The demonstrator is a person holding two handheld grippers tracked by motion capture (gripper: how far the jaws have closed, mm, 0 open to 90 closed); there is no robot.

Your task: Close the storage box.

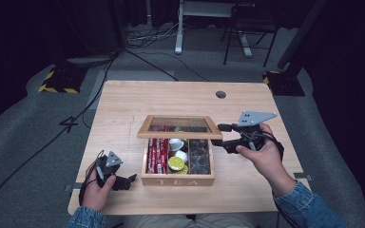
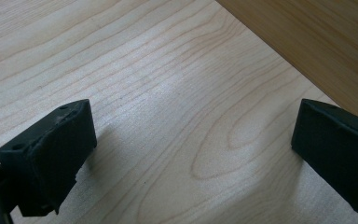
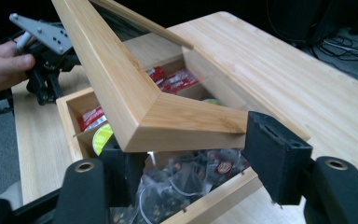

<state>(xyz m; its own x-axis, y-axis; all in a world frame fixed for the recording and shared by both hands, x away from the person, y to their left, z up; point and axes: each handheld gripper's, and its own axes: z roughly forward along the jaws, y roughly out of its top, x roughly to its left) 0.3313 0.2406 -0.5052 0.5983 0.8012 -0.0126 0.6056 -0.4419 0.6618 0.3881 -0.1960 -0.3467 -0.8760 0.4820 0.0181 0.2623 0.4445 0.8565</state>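
Between the right tongs (image 3: 200,158): the lid's corner (image 3: 168,121).

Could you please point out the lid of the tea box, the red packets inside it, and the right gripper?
lid (image 1: 179,134), high view, on its front wooden rail.
red packets (image 1: 157,156), high view, middle of the bundle.
right gripper (image 1: 222,135), high view, between its jaw tips beside the lid.
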